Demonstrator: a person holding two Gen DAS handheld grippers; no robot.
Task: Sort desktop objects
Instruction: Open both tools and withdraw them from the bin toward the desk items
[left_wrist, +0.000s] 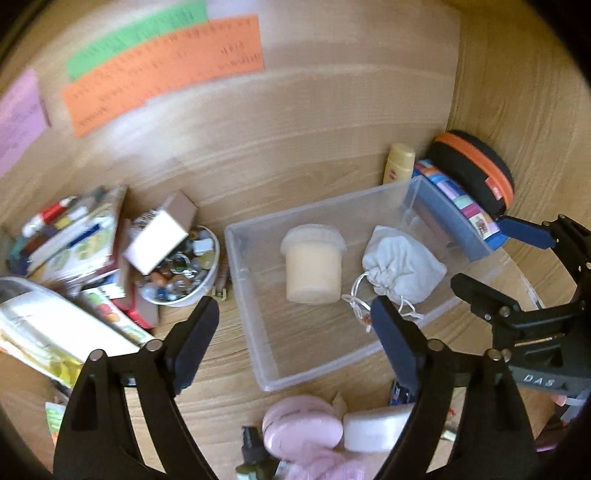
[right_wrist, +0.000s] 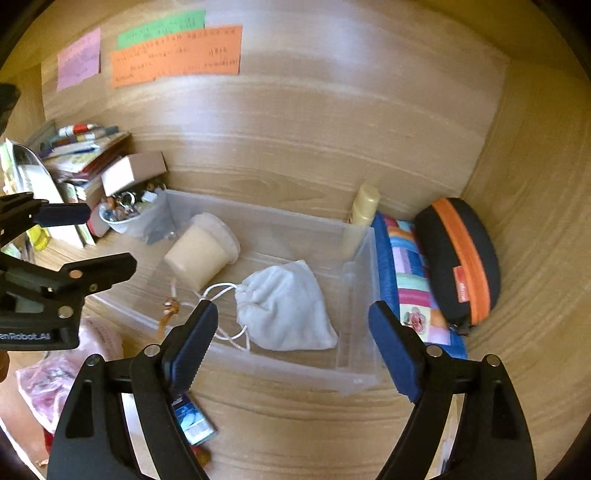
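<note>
A clear plastic bin (left_wrist: 255, 354) sits on the wooden desk. Inside it a cream tub (left_wrist: 314, 266) with a lid lies on its side beside a white drawstring pouch (left_wrist: 402, 266). My left gripper (left_wrist: 293, 310) hovers open above the bin's near-left part, nothing between its fingers. In the right wrist view the same bin (right_wrist: 354, 384) holds the tub (right_wrist: 201, 254) and the pouch (right_wrist: 288, 314). My right gripper (right_wrist: 293, 312) is open over the pouch, apart from it. Each gripper shows at the edge of the other's view.
Left of the bin stand a bowl of trinkets (left_wrist: 181, 273), a cardboard box (left_wrist: 162, 236) and stacked books (left_wrist: 74, 240). On the right are a yellow bottle (left_wrist: 399, 164), a patchwork case (right_wrist: 410, 266) and a black-orange case (right_wrist: 458, 258). A pink item (left_wrist: 303, 428) lies near.
</note>
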